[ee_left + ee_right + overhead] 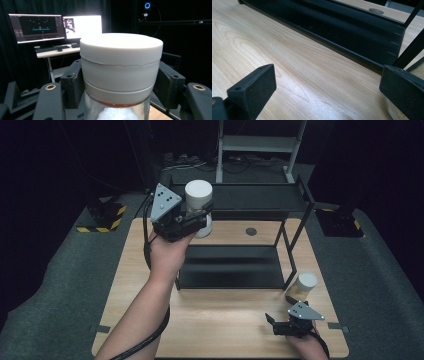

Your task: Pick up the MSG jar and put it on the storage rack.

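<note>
A: What is seen from the high view?

B: A light wooden bench (220, 320) is set on grey carpet, with darkness all around. A black two-tier rack (235, 265) is stood on the bench's far half, and a round hole (251, 231) is cut in the wood behind it. At 10 o'clock and at 2 o'clock of the bench, black floor bases edged with yellow-black hazard tape (102, 217) are placed. At 12 o'clock a grey metal stand (260, 145) is made out, with cables on the floor beside it.

A: And the grippers?

B: The left gripper (197, 217) is raised at about 11 o'clock of the rack and is clenched on a white-lidded jar (199, 202), which is held clear of the bench. The right gripper (280, 322) is rested low at 5 o'clock of the bench, with its jaws spread apart and nothing between them. A second white-capped jar (303, 287) is stood at its 12 o'clock, just beside the rack's right leg.

A: What is given by the left gripper view?

B: The jar's white lid (121, 53) is pressed from both sides by the black jaws, just above a clear body. At 10 o'clock two lit monitors (57, 25) are set on a desk (56, 51) with a keyboard; a blue ring light (147, 5) is seen at 1 o'clock against black curtains.

A: And the right gripper view?

B: Pale wood grain (294, 65) is shown between the parted jaws. The rack's black lower shelf (352, 32) is crossed from 10 to 3 o'clock.
</note>
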### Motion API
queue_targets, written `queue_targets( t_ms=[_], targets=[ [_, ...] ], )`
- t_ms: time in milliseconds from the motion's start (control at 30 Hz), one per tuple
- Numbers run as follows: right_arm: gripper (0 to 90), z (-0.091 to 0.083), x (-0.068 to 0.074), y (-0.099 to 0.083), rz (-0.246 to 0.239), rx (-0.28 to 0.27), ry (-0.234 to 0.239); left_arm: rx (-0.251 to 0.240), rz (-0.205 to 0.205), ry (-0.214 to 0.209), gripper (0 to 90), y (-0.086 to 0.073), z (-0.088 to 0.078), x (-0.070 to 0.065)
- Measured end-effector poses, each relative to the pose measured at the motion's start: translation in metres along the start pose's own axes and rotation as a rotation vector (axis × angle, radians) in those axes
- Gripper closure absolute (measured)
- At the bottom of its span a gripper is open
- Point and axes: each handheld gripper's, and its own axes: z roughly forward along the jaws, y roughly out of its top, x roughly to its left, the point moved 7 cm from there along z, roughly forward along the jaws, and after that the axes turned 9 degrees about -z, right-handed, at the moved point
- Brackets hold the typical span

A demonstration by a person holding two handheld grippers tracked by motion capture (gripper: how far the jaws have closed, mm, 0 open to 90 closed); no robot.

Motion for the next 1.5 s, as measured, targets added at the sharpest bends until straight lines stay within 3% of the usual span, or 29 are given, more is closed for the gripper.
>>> queue_targets(
  t_ms=[300, 433, 1133, 1500],
  targets=[
    [0.1, 0.000, 0.000, 0.000, 0.005, -0.002, -0.001, -0.013, -0.006, 0.004, 34.3, 0.015, 0.018, 0.001],
    [0.0, 0.000, 0.000, 0.000, 0.002, -0.002, -0.003, -0.006, 0.002, 0.030, 34.3, 0.022, 0.031, 0.001],
    [0.0, -0.001, -0.001, -0.002, 0.019, -0.014, 0.000, 0.016, -0.020, 0.098, 34.3, 0.026, 0.074, 0.015],
    [0.0, -0.002, -0.002, -0.003, 0.024, -0.019, 0.001, 0.019, -0.036, 0.127, 34.3, 0.022, 0.083, 0.023]
  ],
)
